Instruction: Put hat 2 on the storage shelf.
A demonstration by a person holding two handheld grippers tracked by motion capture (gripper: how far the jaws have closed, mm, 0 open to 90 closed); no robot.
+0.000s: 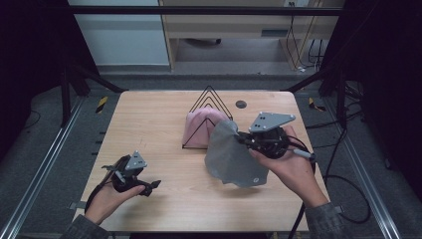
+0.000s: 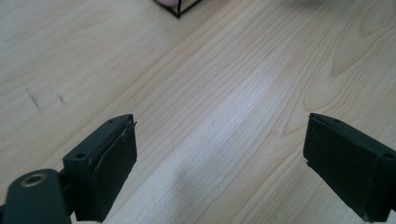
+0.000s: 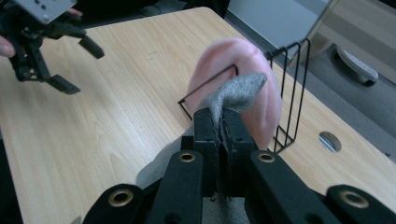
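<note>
My right gripper [image 1: 242, 138] is shut on a grey cloth [image 1: 233, 157], which hangs below it above the table; in the right gripper view the cloth's pinched corner [image 3: 236, 94] sticks up between the closed jaws [image 3: 223, 126]. Just beyond it a black wire rack [image 1: 208, 114] holds a pink cloth [image 1: 198, 125], draped inside the rack [image 3: 285, 93] as a pink mound [image 3: 243, 70]. My left gripper [image 1: 152, 186] hovers low over the table's front left, jaws wide apart with nothing between them [image 2: 219, 154]. The right gripper view shows it at the far left [image 3: 77, 63].
The wooden table [image 1: 149, 124] has a round cable hole [image 1: 241, 104] at the back, right of the rack. Black frame posts stand at the table's back corners. A corner of the rack [image 2: 180, 8] lies ahead of the left gripper.
</note>
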